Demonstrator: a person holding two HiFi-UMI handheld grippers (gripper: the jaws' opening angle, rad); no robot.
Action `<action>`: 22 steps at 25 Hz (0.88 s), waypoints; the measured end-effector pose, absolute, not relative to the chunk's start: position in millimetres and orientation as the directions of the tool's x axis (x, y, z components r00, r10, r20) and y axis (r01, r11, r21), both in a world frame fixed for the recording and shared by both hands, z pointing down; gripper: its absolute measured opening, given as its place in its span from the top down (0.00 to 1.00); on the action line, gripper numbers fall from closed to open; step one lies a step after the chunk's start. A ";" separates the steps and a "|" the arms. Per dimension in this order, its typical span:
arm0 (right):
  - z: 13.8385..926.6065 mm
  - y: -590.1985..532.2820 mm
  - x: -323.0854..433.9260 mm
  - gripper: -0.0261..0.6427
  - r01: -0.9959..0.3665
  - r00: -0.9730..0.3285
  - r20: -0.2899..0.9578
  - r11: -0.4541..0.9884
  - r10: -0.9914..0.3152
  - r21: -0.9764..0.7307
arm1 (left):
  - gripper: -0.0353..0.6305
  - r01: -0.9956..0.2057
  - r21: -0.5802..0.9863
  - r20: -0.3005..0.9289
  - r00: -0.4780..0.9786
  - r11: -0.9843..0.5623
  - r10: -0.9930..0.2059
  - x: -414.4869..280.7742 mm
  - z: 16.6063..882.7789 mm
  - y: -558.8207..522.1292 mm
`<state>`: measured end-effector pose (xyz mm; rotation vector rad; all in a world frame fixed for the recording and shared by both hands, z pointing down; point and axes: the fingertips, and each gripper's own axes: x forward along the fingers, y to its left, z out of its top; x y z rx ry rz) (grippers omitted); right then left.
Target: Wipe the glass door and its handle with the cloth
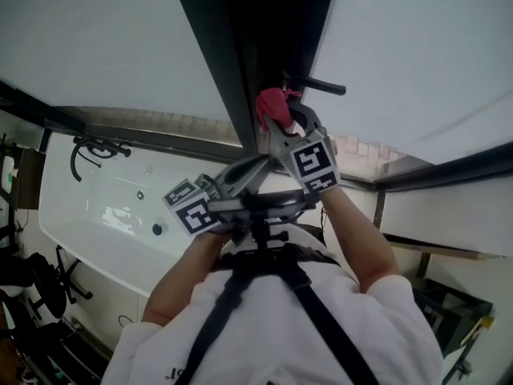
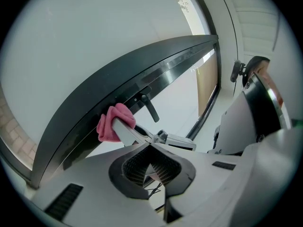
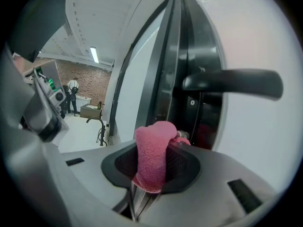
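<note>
Right gripper view shows our right gripper [image 3: 158, 143] clamped tight on the cloth [image 3: 151, 162], poised by the door frame [image 3: 165, 70] below the handle [image 3: 232, 83] for wiping, while our left gripper [image 2: 151, 148] idles closed and empty.

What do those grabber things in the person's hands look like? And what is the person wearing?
The left gripper and right gripper have smooth light grey shells and dark ridged pads on their jaws. Each carries a white marker cube printed with black squares: the left cube and the right cube. The person wears a white short-sleeved shirt under black harness straps.
</note>
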<state>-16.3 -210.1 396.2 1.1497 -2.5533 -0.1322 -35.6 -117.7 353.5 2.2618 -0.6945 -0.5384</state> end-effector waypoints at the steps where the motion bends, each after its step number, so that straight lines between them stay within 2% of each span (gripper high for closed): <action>1: 404.4 -211.0 -16.7 0.80 -0.709 -0.613 0.287 0.673 -0.736 0.212 | 0.96 -0.324 0.723 -0.174 0.770 -0.610 -0.614 -36.0 353.8 -117.8; 7: 438.5 -218.3 1.3 0.80 -0.755 -0.561 0.347 0.636 -0.752 0.159 | 0.96 -0.330 0.727 -0.169 0.765 -0.603 -0.622 -37.2 354.4 -118.0; 11: 437.1 -214.9 20.0 0.80 -0.752 -0.533 0.358 0.624 -0.766 0.215 | 0.96 -0.334 0.726 -0.168 0.762 -0.601 -0.626 -37.7 354.3 -117.5; 22: 357.5 -228.8 50.8 0.80 -0.847 -0.431 0.098 0.439 -0.897 0.299 | 0.96 -0.316 0.725 -0.167 0.781 -0.612 -0.602 -33.9 354.2 -117.7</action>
